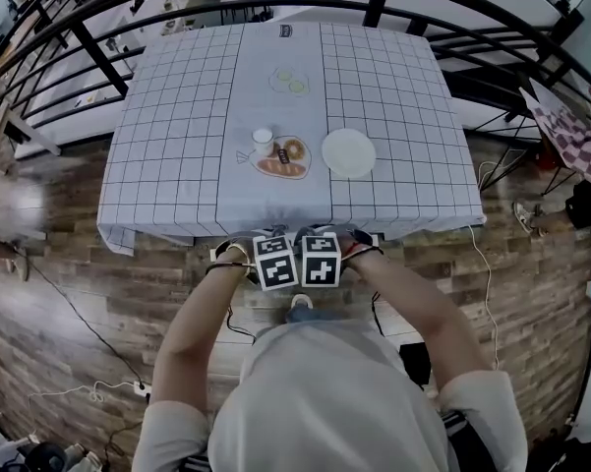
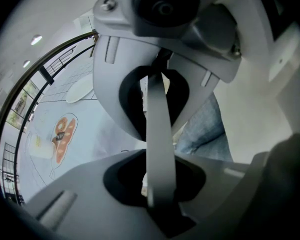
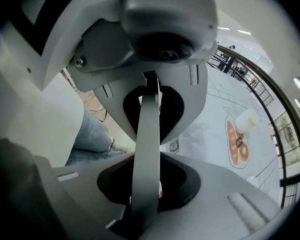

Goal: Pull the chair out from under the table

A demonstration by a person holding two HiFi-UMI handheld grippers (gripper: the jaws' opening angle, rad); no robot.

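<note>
The chair (image 2: pixel 155 109) was tucked under the table (image 1: pixel 393 87) at its near edge, at lower centre of the head view, largely hidden by the checked tablecloth (image 1: pixel 167 205). Its thin grey back rail was clamped by the left gripper (image 2: pixel 157 149) and the right gripper (image 3: pixel 146 146), held side by side. A white plate (image 1: pixel 348 152) and a small cup (image 1: pixel 263 142) were seen mid-frame; the cup's contents could not be made out.

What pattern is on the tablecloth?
The tablecloth is pale with dark grid lines, clearest in the head view.
</note>
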